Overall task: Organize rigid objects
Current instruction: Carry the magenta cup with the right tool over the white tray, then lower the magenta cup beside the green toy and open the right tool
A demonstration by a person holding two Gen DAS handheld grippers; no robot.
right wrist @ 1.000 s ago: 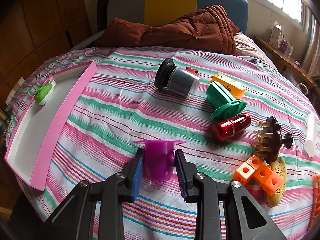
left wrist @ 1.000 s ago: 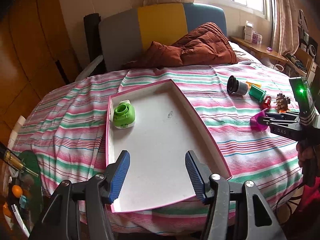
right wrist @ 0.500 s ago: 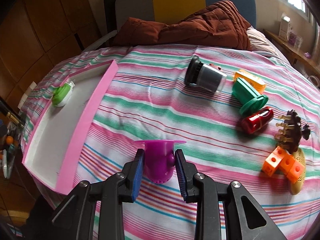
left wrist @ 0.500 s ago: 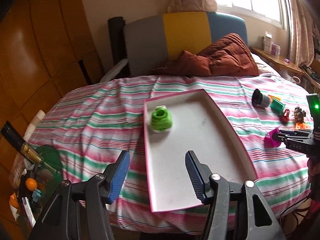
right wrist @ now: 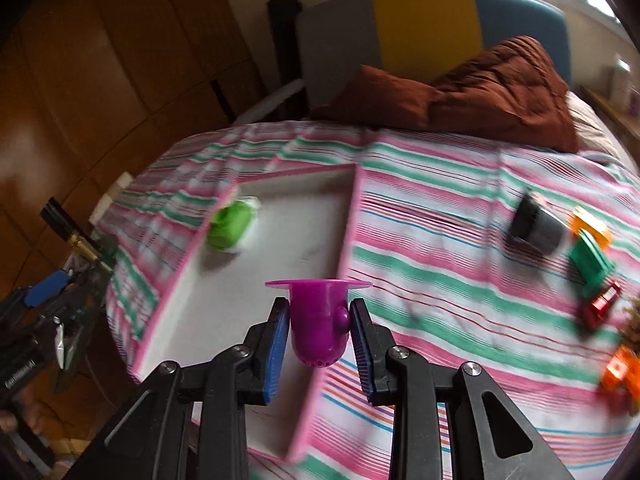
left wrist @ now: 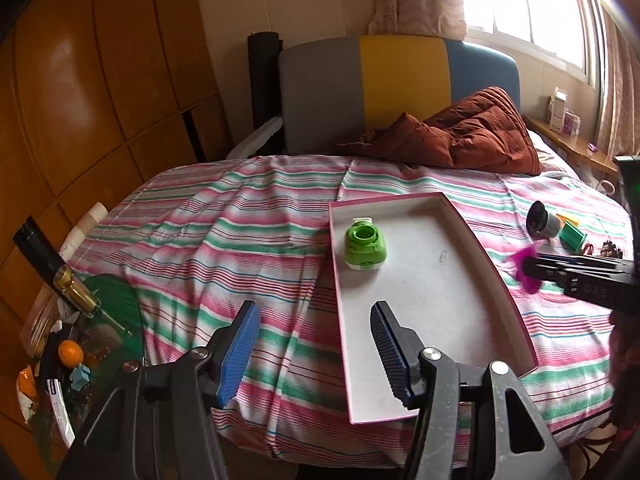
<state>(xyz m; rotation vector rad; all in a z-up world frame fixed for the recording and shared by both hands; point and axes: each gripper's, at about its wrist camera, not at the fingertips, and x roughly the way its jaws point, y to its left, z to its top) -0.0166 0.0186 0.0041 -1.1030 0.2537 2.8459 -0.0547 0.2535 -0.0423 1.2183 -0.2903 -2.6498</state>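
My right gripper (right wrist: 319,330) is shut on a purple cup-shaped piece (right wrist: 318,322) and holds it in the air over the right wall of the pink-rimmed white tray (right wrist: 347,216). From the left wrist view the same gripper (left wrist: 532,268) comes in from the right with the purple piece (left wrist: 524,258). A green round object (left wrist: 365,245) lies in the tray (left wrist: 496,276) near its far left corner. My left gripper (left wrist: 314,346) is open and empty above the bed's near edge, left of the tray's near end.
On the striped bedspread right of the tray lie a black-and-grey cylinder (right wrist: 536,226), a green spool (right wrist: 592,260), an orange block (right wrist: 592,226), a red piece (right wrist: 602,304) and orange cubes (right wrist: 622,372). A brown quilt (left wrist: 468,136) lies at the headboard. A cluttered green side table (left wrist: 100,328) stands left.
My right gripper has carried the purple piece left, from above the bedspread to above the tray's right wall. My left gripper has drawn back and to the left, off the tray.
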